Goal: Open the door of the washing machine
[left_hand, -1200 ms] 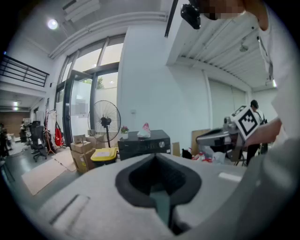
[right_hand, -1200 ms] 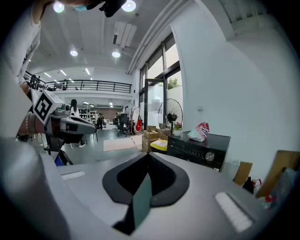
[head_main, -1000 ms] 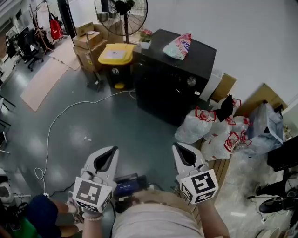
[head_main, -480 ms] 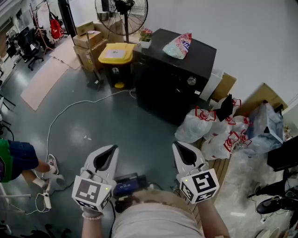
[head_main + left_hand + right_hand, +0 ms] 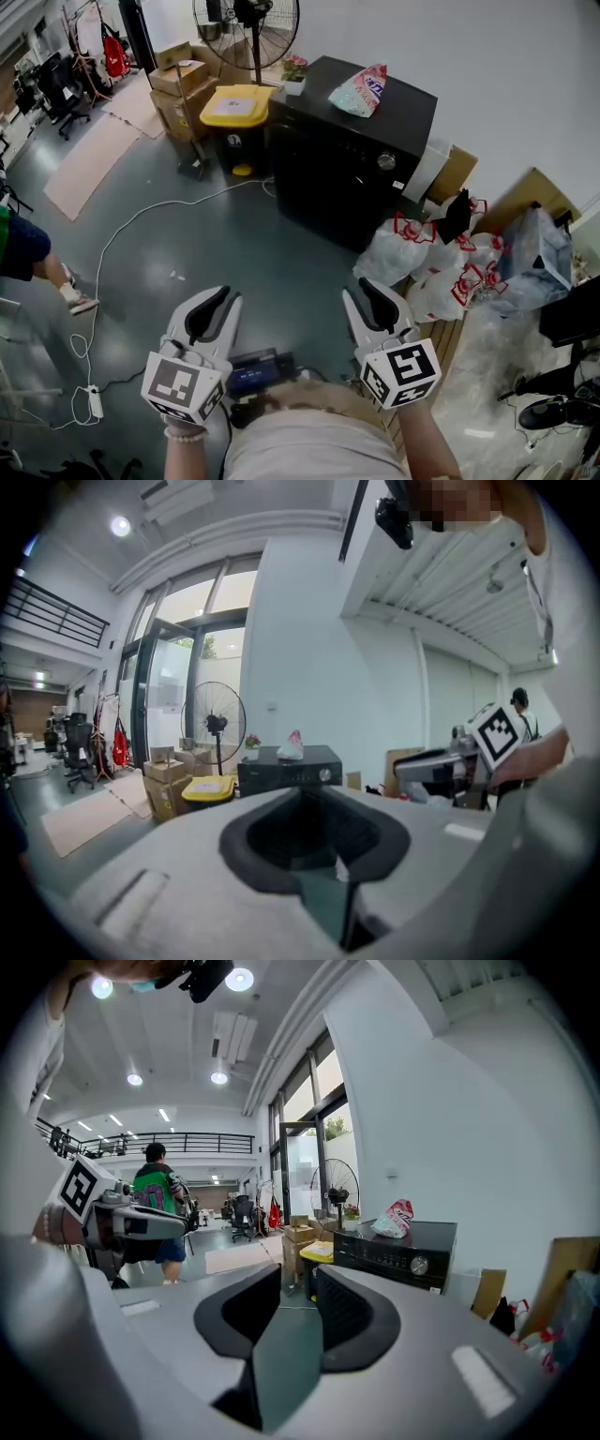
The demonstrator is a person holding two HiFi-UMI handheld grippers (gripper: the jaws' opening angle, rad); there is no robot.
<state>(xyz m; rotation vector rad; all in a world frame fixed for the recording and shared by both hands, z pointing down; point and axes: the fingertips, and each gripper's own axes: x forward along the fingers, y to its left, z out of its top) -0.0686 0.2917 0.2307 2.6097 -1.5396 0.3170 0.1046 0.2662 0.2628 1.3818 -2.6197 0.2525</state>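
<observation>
One black box-shaped washing machine [image 5: 352, 155] stands at upper centre of the head view, well apart from the two grey claws at the bottom edge. The left gripper [image 5: 217, 305] and right gripper [image 5: 367, 298] have both just been opening and now stand parted and empty. One pink bag [image 5: 358, 92] lies on the machine's top, and one yellow-lidded bin [image 5: 231, 108] stands just left of it.

head: steeply down | gripper views: about level | 3 share distant washing machine [image 5: 337, 178]
</observation>
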